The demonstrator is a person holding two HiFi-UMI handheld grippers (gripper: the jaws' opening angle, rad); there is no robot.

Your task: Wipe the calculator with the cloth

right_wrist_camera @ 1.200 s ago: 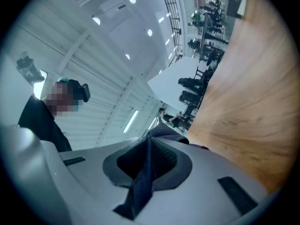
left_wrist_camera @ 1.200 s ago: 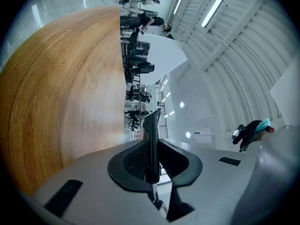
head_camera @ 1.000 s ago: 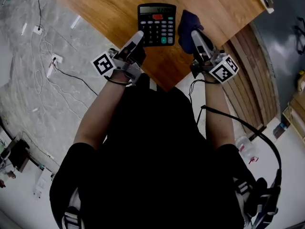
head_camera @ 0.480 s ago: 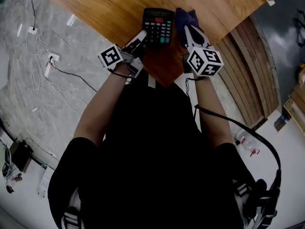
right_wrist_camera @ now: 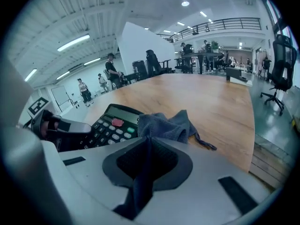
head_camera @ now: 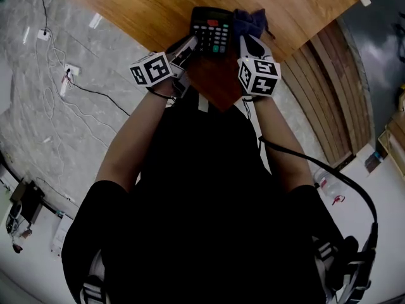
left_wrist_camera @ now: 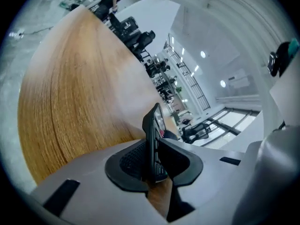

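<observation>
The wooden desk (head_camera: 139, 11) is filling the top of the head view, with one of its corners pointing back at the person. A person in black sleeves is reaching both arms forward over that corner, holding a pair of tongs in each hand.

The left tongs (head_camera: 188, 44) are reaching in from the left side of the corner, rolled over onto their side. They are straddling the near left edge of the calculator (head_camera: 214, 29), one pad lying against its underside and the other against its keys. The jaws are standing moderately apart, as wide as the calculator is thick, and have just been easing open a little with the calculator between them. As far as the left gripper view is showing, both pads are touching it.

The right tongs (head_camera: 248, 43) are coming in from the right side of the corner. Their jaws are pressing nearly together on a fold of the cloth (head_camera: 248, 21).

The black calculator is lying face up just inside the corner. The dark blue cloth is bunching on the desk just beside the calculator's right edge and touching it, a loose tail trailing toward the desk's right edge.
</observation>
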